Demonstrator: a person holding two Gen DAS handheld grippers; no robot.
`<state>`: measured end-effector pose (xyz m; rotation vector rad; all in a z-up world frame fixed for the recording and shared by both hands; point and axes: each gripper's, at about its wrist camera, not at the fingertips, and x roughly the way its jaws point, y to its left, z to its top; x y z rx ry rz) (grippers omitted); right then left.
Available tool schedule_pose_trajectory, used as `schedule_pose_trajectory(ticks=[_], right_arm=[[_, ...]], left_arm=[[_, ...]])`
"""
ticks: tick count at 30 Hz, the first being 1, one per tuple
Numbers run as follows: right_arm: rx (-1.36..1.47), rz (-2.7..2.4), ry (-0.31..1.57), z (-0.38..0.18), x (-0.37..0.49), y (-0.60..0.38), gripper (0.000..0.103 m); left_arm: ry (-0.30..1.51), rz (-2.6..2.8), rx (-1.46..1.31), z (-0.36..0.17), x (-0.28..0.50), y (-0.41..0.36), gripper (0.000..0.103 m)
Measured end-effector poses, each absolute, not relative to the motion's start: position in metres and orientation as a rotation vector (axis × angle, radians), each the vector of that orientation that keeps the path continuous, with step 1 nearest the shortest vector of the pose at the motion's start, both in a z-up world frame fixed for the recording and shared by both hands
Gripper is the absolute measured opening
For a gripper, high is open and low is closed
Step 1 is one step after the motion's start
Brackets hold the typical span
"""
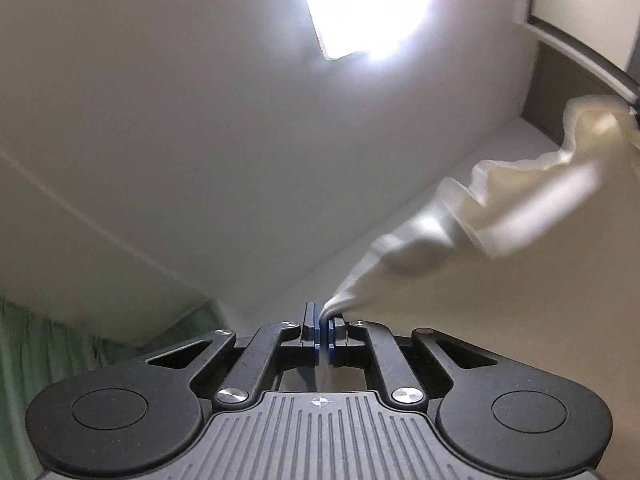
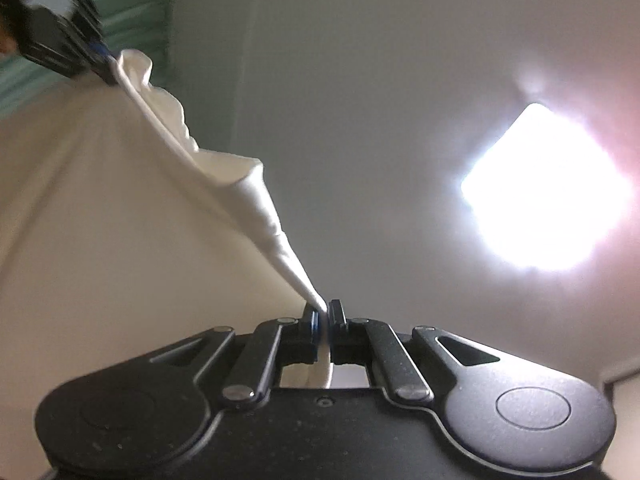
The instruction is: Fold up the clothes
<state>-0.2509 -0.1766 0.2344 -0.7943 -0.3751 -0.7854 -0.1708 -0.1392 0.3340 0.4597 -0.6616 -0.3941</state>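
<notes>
ceiling lamp (image 1: 368, 4) glaring overhead; left gripper (image 1: 323, 326) and right gripper (image 2: 325, 320) jaws clamped on cream garment (image 2: 100, 220), stretched aloft. step: spreading. next: lay flat.

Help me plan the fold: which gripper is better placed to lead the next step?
Neither clearly. The left gripper and the right gripper are each shut on the cream garment, stretched between them; probably both lower together.

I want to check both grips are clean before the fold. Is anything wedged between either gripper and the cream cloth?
Nothing visible. The left gripper and the right gripper each pinch the cream cloth directly, its edge stretched between them.
</notes>
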Motion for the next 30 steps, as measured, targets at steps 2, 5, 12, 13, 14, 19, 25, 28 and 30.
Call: schedule_pose_trajectory(ticks=[2,5,12,13,14,19,25,28,30], right_arm=[[-0.777,-0.814,-0.388,0.235,-0.257,-0.178,0.005],[-0.840,-0.723,-0.454,0.225,-0.273,-0.152,0.005],[-0.870,-0.808,-0.361,0.225,-0.278,-0.188,0.005],[-0.862,-0.840,-0.354,0.225,-0.279,-0.196,0.005],[-0.854,-0.869,-0.349,0.225,-0.281,-0.202,0.005],[-0.926,-0.865,-0.427,0.216,-0.307,-0.188,0.005],[-0.970,-0.827,-0.458,0.207,-0.323,-0.185,0.005],[-0.980,-0.841,-0.469,0.205,-0.319,-0.186,0.005],[-0.972,-0.857,-0.487,0.206,-0.315,-0.185,0.005]], left_arm=[[-0.691,-0.394,0.474,0.337,-0.184,-0.134,0.006],[-0.743,-0.404,0.528,0.333,-0.207,-0.139,0.006],[-0.674,-0.303,0.475,0.349,-0.179,-0.129,0.005],[-0.684,-0.318,0.474,0.349,-0.182,-0.129,0.006],[-0.701,-0.341,0.486,0.344,-0.188,-0.130,0.006],[-0.718,-0.436,0.555,0.324,-0.207,-0.140,0.006],[-0.644,-0.384,0.568,0.309,-0.200,-0.110,0.006],[-0.679,-0.368,0.567,0.303,-0.217,-0.087,0.006],[-0.711,-0.368,0.562,0.304,-0.234,-0.078,0.006]])
